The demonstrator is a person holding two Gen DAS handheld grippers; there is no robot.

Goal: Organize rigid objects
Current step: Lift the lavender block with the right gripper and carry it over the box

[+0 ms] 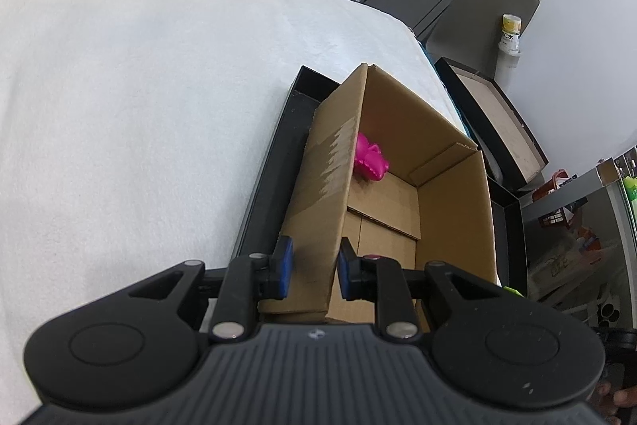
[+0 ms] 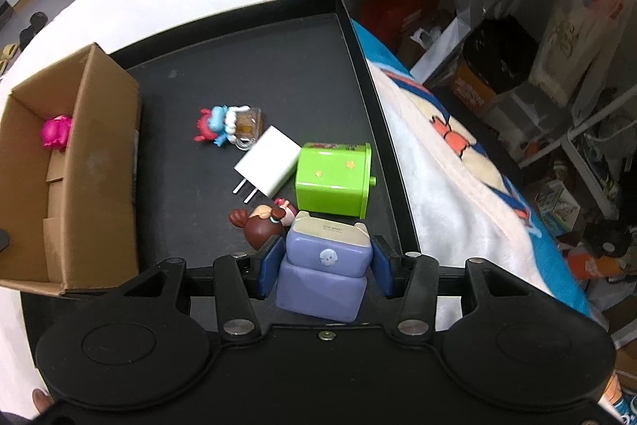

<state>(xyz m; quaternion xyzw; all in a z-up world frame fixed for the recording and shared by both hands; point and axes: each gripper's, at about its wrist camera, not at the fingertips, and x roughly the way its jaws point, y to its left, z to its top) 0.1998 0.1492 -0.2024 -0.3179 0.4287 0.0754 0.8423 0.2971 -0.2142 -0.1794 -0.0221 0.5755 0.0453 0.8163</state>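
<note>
My left gripper (image 1: 312, 267) is pinched on the near left wall of the cardboard box (image 1: 454, 210), one blue pad outside the wall and one inside, the card squeezed thin between them. The box stands open-topped at the left end of the black tray (image 2: 358, 38), which lies on a white blanket (image 1: 139, 86). A pink toy (image 1: 370, 156) lies inside the box against its far left wall.

My right gripper (image 2: 324, 267) is clamped on a lavender block-shaped toy (image 2: 324, 279), a pad pressing each of its sides. The toy has a cream top face with a line of small print too fine for me to read, and a pale round emblem on its front. It sits at the near right of the tray.

Just beyond it lies a brown-headed figurine (image 2: 264, 224), touching the lavender toy. Farther out are a green box-shaped toy (image 2: 332, 180) with small yellow stars, a white plug adapter (image 2: 268, 162) with two prongs pointing near-left, and a blue-and-red figurine (image 2: 217, 126) beside a clear amber mug charm (image 2: 247, 124).

Off to the far right in the left view, a yellow-lidded can (image 1: 510, 30) shows dark lettering I can only partly make out.
</note>
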